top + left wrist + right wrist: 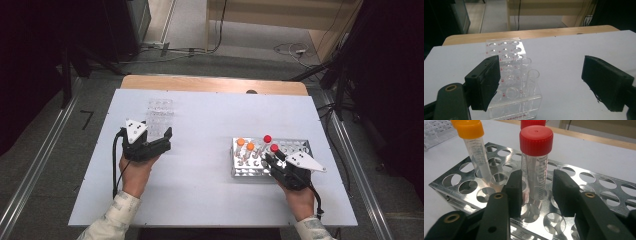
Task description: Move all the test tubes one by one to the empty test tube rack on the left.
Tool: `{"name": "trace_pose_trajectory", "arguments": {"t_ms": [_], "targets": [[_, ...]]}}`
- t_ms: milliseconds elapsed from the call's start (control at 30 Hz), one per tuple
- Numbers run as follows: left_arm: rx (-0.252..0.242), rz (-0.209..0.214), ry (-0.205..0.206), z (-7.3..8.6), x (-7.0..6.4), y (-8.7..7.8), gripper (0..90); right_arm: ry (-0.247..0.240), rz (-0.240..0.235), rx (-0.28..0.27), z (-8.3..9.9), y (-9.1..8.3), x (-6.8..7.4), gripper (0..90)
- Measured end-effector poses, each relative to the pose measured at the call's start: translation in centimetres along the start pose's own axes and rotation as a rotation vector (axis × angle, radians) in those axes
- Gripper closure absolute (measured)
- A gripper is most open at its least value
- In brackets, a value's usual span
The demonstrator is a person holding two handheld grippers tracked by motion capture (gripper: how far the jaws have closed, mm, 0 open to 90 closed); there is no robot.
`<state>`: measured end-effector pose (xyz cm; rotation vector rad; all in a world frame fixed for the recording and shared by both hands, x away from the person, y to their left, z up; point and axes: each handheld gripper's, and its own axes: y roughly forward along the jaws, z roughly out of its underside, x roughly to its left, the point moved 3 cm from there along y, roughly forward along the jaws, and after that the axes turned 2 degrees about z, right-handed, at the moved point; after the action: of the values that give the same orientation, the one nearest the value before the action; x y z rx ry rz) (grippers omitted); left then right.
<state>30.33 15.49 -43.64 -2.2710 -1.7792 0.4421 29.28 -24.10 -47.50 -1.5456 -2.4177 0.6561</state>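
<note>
We see the right gripper (536,192) with jaws either side of a red-capped tube (536,162) standing in the metal rack (599,195), small gaps both sides, not clamped yet. A second red cap sits behind it, and an orange-capped tube (475,152) stands further left in the same rack. Our left gripper (541,85) is spread wide over the near end of the clear acrylic rack (509,72), which holds two empty glass tubes (531,80). Both racks sit well apart on the white table (210,125).
</note>
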Motion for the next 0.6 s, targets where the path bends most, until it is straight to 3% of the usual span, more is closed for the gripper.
{"name": "trace_pose_trajectory", "arguments": {"t_ms": [167,367,467,600], "targets": [[0.001,0.003,0.000,0.0,-0.1,0.0,15.9,-0.004,0.007,-0.006,0.0,0.0,0.1,70.8],[0.000,0.004,0.000,0.0,-0.1,0.0,15.9,0.000,0.009,-0.035,-0.5,-0.5,-0.1,71.4],[-0.001,0.006,0.000,0.0,-0.1,-0.1,15.9,0.024,0.007,-0.054,-1.2,-1.2,-0.2,71.3],[-0.001,0.006,-0.001,0.0,-0.1,0.0,15.9,0.011,0.003,-0.097,-2.4,-2.3,0.1,71.3]]}}
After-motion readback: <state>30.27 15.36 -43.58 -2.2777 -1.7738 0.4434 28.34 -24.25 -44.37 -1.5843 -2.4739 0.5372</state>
